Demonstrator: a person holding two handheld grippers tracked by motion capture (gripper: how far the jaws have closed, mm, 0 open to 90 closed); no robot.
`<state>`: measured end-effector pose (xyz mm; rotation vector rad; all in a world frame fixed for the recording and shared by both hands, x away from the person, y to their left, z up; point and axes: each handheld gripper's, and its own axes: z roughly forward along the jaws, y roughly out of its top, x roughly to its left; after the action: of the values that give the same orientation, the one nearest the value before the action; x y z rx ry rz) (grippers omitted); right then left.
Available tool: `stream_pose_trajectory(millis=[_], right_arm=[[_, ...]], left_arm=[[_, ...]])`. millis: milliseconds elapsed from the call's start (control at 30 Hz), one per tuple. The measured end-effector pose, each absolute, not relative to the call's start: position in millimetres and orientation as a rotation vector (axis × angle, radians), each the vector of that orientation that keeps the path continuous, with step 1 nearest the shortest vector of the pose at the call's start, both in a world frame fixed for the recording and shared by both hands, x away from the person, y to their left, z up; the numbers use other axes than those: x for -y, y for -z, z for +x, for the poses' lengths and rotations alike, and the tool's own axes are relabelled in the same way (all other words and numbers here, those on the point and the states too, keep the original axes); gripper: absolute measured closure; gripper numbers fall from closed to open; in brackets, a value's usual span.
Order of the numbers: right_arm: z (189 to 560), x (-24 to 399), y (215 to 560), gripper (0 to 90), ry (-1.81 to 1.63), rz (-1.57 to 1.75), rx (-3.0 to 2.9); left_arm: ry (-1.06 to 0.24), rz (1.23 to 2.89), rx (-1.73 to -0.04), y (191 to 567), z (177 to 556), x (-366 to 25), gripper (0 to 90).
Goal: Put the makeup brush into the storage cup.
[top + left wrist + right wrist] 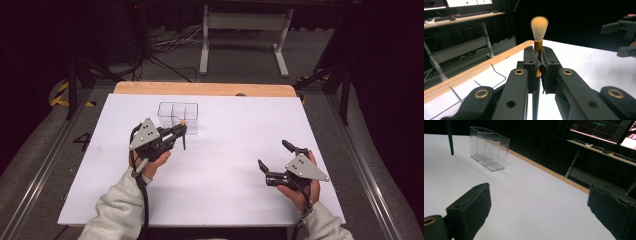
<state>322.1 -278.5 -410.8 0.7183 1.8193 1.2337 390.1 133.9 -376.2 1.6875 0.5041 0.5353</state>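
A brush [539, 25] with tan bristles, a gold ferrule and a dark handle stands upright, bristles up, with my left gripper [539, 62] shut on it just below the ferrule. In the high view the left gripper [181, 131] holds the brush [183, 140] right in front of a clear compartmented box [178, 112]; the handle tip hangs above the white sheet. The box [489, 147] stands upright with nothing visible inside, and the brush handle [449, 137] hangs to its left. My right gripper [272, 153] rests open at the right, nothing between its jaws.
A white sheet [225, 165] covers the table, with a wooden strip [205, 89] along the far edge. Beyond it stand a white desk frame [245, 35] and floor cables [165, 47]. A monitor [604, 130] glows in the dark background.
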Motion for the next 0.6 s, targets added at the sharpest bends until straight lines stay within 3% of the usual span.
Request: stream_pose_trajectory(millis=[600], right_arm=[[311,311,415,5.9,-1.204,0.791,-1.801]], left_arm=[[-0.58,1.674,-0.522,362,400,-154,83.3]])
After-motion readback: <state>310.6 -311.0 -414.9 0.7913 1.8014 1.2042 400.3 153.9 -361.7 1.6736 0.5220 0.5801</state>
